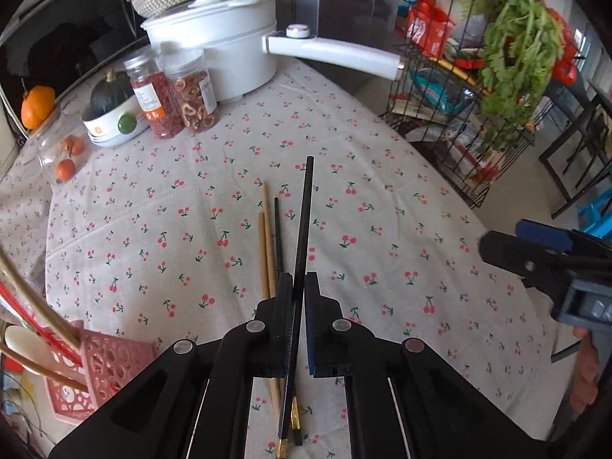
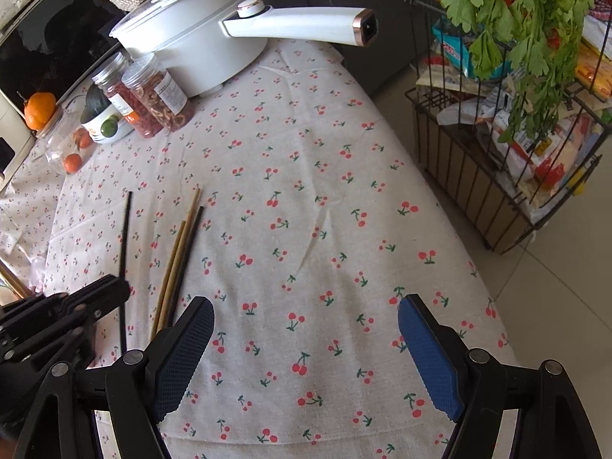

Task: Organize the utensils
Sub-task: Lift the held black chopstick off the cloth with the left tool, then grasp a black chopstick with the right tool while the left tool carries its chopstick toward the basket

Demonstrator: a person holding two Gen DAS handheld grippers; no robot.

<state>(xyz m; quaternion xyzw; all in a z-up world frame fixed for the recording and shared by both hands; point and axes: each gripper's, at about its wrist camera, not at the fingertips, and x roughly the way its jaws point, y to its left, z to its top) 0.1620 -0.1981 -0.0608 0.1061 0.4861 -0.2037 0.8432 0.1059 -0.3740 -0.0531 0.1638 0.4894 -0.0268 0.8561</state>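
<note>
**Left wrist view: one black chopstick pinched, three left on the cloth**

Left wrist camera shows the left gripper (image 1: 294, 290) closed almost fully on a black chopstick (image 1: 304, 225). The stick is slim, dark and straight, with a gold band at its near end, which sticks out behind the fingers toward the lens. It runs between the two pads and points away over the table, its far tip raised above the cloth.

Just left of those fingers, lying flat on the cherry-print tablecloth (image 1: 382, 199), are two bamboo chopsticks (image 1: 264, 244) and a second black chopstick (image 1: 278, 233). They lie side by side, roughly parallel, and pass under the left finger; their near ends show again below the gripper, where the second black stick also carries a gold band.

At the near left corner of the table stands a pink perforated holder (image 1: 103, 363) with wooden handles and a pale spoon leaning out of it.

Right wrist camera shows the right gripper (image 2: 306, 340) spread wide, with nothing between its blue pads; it hovers over bare cloth toward the table's right edge, well apart from the chopsticks.

Farther off, near the far left corner, sit two clear jars (image 1: 172, 91) of dried red food and a white electric pot (image 1: 222, 42) whose long handle reaches past the far edge.
</note>
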